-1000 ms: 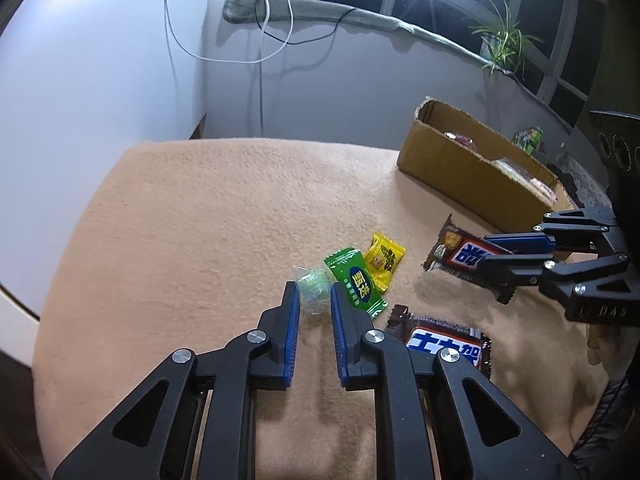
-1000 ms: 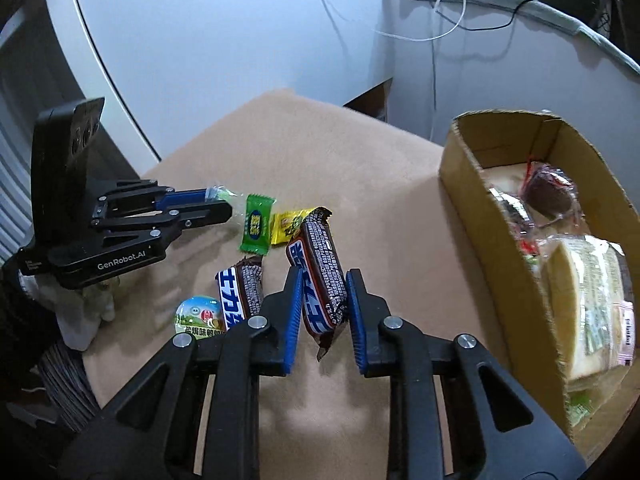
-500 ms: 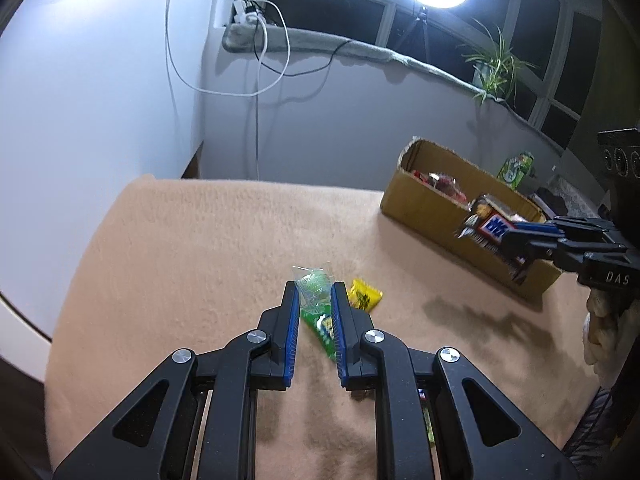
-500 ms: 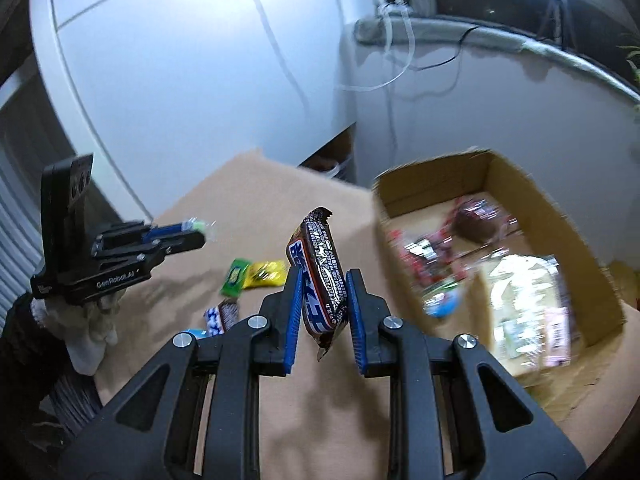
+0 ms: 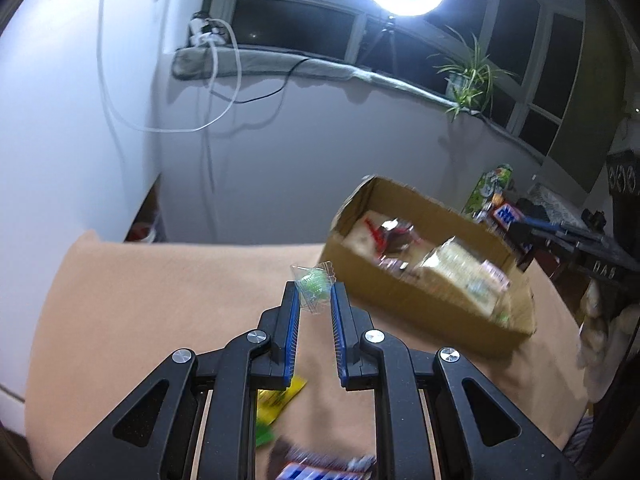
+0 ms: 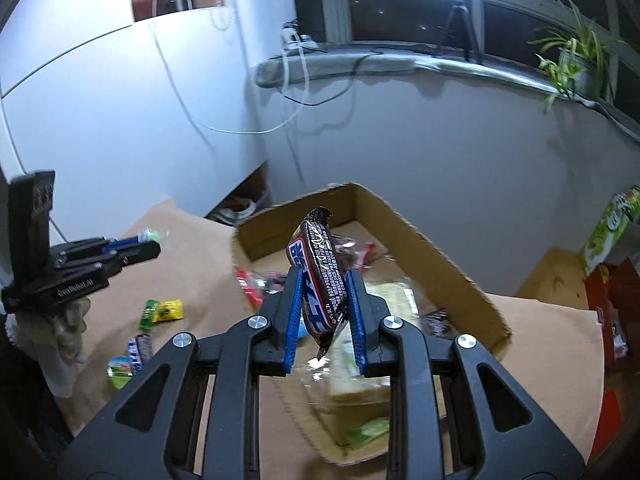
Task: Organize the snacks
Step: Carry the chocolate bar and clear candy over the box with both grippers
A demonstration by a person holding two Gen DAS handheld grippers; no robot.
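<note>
We are carrying two snacks toward the cardboard box [image 6: 452, 264] at once, so each gripper is pinching one wrapper by its end to let the rest hang free for dropping. The right gripper [image 6: 322, 284] is clamping a dark chocolate bar [image 6: 320, 264] upright over the box's open top, while the left gripper [image 5: 314, 294] is nipping a small clear-wrapped green candy [image 5: 314, 286] at its fingertips, short of the box's near wall. The right wrist view is showing the loose snacks [image 6: 160, 312] waiting on the tan cloth [image 6: 188, 240]; the left wrist view is blurring those, yet showing the box's packed contents more fully.
</note>
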